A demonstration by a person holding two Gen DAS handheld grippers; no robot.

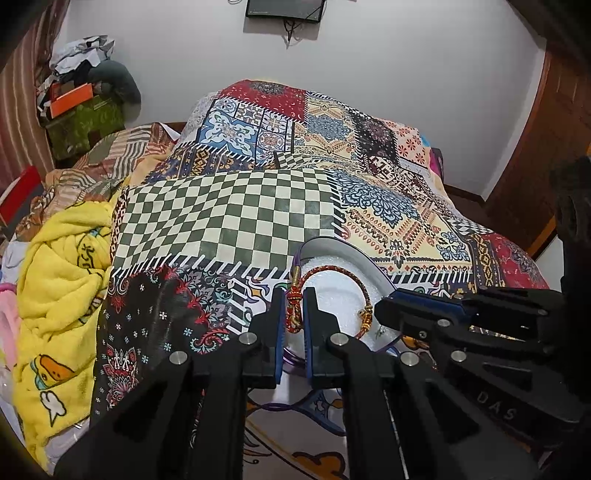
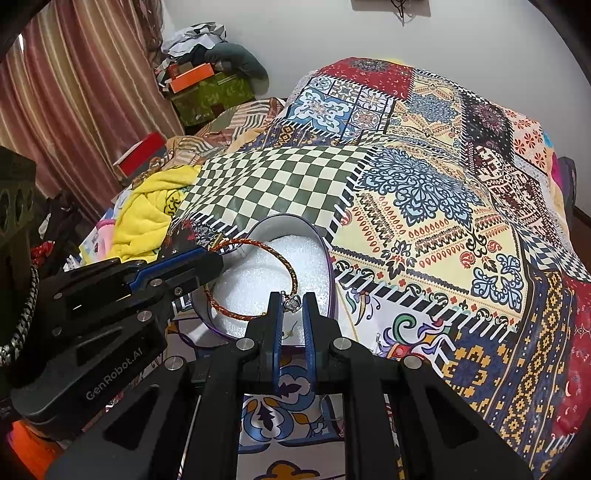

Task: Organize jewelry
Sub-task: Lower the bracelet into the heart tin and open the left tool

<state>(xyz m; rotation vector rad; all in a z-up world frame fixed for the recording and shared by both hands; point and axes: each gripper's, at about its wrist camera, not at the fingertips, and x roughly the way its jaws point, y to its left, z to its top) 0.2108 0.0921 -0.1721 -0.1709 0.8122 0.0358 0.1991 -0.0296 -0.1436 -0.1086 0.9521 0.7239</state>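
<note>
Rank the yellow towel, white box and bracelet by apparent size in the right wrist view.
1. White box, though it sits nearer the camera.
2. Yellow towel, close behind in looks and farther off, so unsure.
3. Bracelet, plainly smallest.

Box [image 1: 364,264] near rim behind tool fingers [image 1: 275,321]; wall screen [image 1: 284,9] cropped at top.

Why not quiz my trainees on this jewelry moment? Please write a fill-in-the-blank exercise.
1. The left gripper pinches the bracelet's ____ end.
2. The right gripper is closed on the bracelet's ____ end.
3. The bracelet hangs over a box lined with ____ foam.

Missing words: knotted; charm; white
</note>
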